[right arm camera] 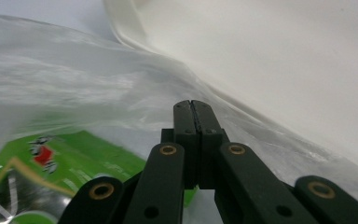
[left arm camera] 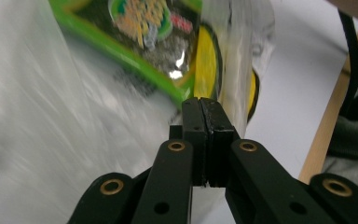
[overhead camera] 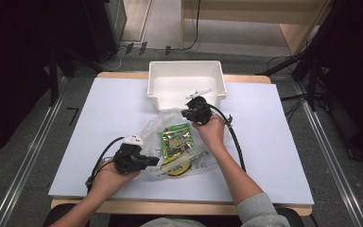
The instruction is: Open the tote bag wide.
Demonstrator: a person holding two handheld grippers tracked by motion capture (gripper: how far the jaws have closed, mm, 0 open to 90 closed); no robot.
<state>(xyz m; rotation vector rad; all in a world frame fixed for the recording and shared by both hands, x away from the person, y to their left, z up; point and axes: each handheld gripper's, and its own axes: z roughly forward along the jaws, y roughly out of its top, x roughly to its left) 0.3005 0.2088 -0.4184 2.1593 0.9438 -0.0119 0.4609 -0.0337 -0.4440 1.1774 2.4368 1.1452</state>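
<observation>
White sheeting covers the bench [overhead camera: 264,156], with a white bin [overhead camera: 185,81] at its far edge. Just before the bin lies a clear plastic bag [overhead camera: 160,127] holding a green snack packet [overhead camera: 176,140] and something yellow beneath; the packet's print is too blurred to read. The left gripper [overhead camera: 147,161] is clenched at the bag's near-left edge, the right gripper [overhead camera: 192,112] clenched at its far edge. Whether either pinches the film, I cannot tell.
</observation>
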